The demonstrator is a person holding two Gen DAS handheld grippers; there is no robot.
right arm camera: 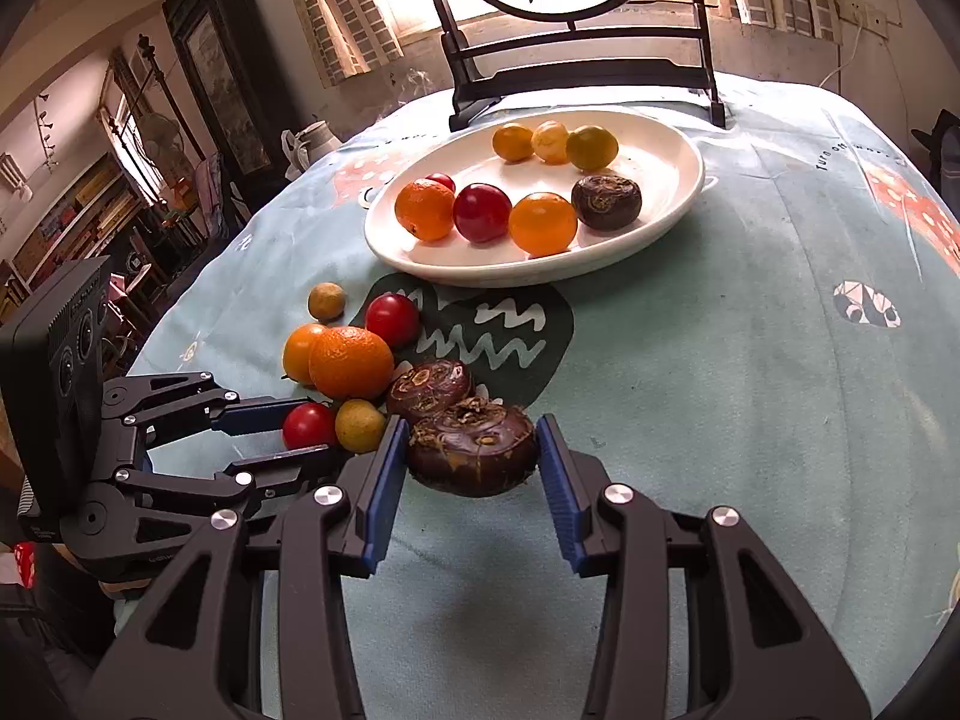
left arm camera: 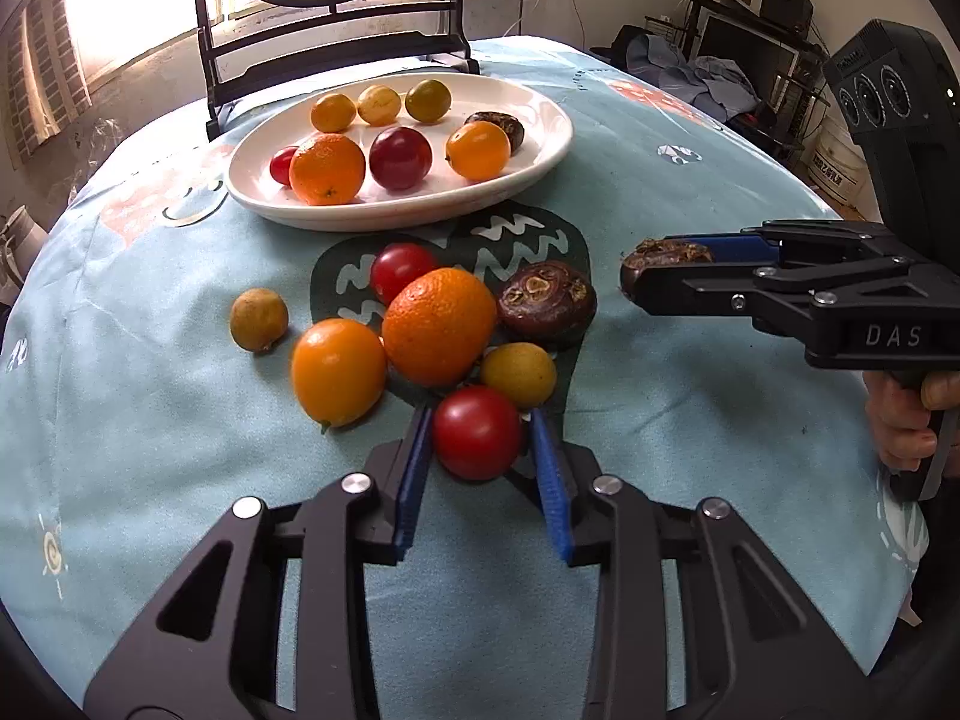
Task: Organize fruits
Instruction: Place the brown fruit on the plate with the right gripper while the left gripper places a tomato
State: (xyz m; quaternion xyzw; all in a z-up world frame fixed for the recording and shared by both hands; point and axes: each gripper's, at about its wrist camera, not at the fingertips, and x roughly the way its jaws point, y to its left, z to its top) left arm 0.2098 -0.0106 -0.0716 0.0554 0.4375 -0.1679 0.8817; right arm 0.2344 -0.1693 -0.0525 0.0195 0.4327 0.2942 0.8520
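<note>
Two grippers, both at the fruit pile on the bench (left arm camera: 150,450) w/ the blue cloth. Left gripper (left arm camera: 480,444) has its jaws around a red tomato (left arm camera: 477,432); blue pads sit right at its sides, tomato looks down on the cloth. Right gripper (right arm camera: 474,450) holds a dark brown water chestnut (right arm camera: 474,453) btwn its jaws, part way open, pads pressed on both sides. Other fruit sit nearby: big orange (left arm camera: 438,324), 2nd chestnut (left arm camera: 546,297). White plate (left arm camera: 540,162) sits further back w/ 8 fruit on it.
</note>
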